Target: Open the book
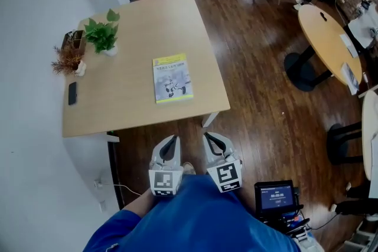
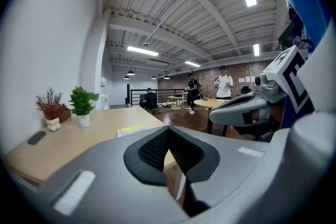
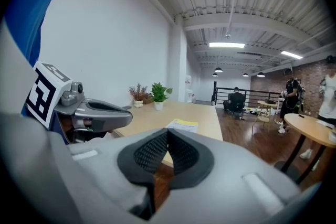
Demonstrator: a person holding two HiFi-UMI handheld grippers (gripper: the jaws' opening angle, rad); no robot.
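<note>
A closed book with a yellow and grey cover lies flat on the pale wooden table, near its front right corner. It also shows as a thin slab in the left gripper view and the right gripper view. My left gripper and right gripper hang side by side over the floor, just short of the table's near edge. Both point toward the book. Each has its jaws shut with nothing between them, the tips meeting in the left gripper view and the right gripper view.
A potted green plant, a dried-flower pot and a dark phone sit at the table's left side. A round table stands at the right. A device with a screen sits on the floor by my right. People stand far back.
</note>
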